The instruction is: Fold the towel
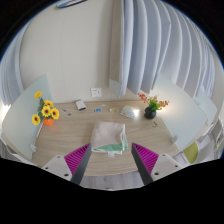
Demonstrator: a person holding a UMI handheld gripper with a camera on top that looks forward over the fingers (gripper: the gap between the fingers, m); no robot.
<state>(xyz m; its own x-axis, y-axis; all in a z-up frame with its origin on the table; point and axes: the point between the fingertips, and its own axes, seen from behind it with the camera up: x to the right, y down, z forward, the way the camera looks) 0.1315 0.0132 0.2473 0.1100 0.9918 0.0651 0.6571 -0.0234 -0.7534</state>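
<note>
- The hand-held gripper (109, 165) hangs above the near edge of the wooden bench (80, 130), magenta pads (77, 158) spread wide, gripping nothing.
- The pale towel (109, 139), soft and loosely folded, lies on the bench just ahead of the fingers.
- Sunflowers (43, 112) stand far left; a potted flower plant (151, 104) far right.
- Ribbed white curtains (165, 45) hang behind.

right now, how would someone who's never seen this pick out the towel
Find the wooden table in front of the curtains. The towel lies near its front edge, just ahead of the open gripper, between the sunflowers on one side and a small potted plant on the other. It is the only pale, flat, folded cloth there; its neighbours are upright and colourful.
</note>
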